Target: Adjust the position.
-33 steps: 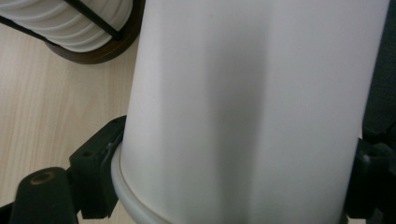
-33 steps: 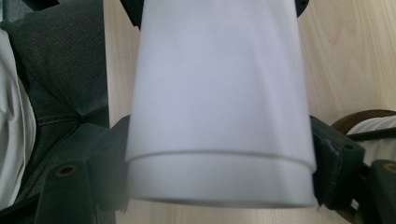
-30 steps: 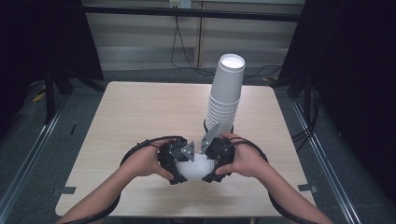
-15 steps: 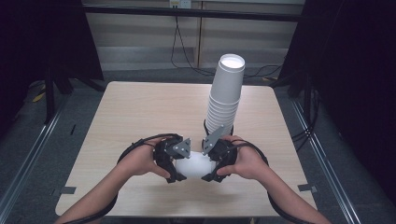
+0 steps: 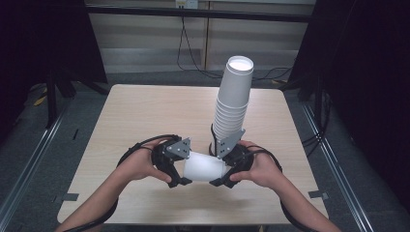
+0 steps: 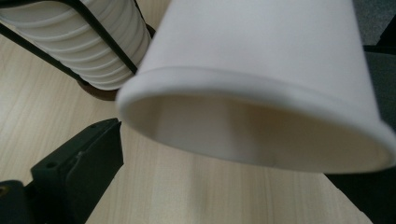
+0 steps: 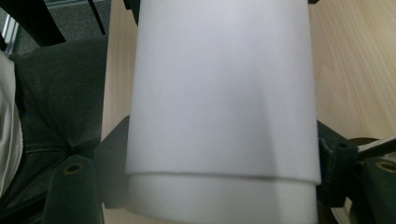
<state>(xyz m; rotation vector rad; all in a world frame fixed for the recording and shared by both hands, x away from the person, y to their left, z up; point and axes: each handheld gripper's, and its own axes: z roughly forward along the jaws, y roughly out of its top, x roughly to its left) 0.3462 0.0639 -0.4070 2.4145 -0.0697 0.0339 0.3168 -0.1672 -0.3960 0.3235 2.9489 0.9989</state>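
A white paper cup point(image 5: 205, 168) is held on its side just above the table's front, mouth toward my left gripper point(image 5: 186, 167). The left gripper's jaws have just been opening and now stand wide around the cup's rim point(image 6: 252, 88); one black fingertip point(image 6: 88, 154) is clear of it. My right gripper point(image 5: 220, 170) is shut on the cup's narrow end. In the right gripper view the cup point(image 7: 224, 93) fills the gap between its fingers point(image 7: 112, 154), which press on both sides. A tall stack of white cups point(image 5: 233, 101) stands just behind the hands.
The pale wooden table point(image 5: 145, 116) is bare to the left and behind the hands. The stack point(image 6: 88, 42) sits in a dark holder with thin black rods. Dark floor and metal rails flank the table.
The left gripper's jaws have spread apart and let go of the cup's rim end. The cup stays in the right gripper. Both hands have hardly moved.
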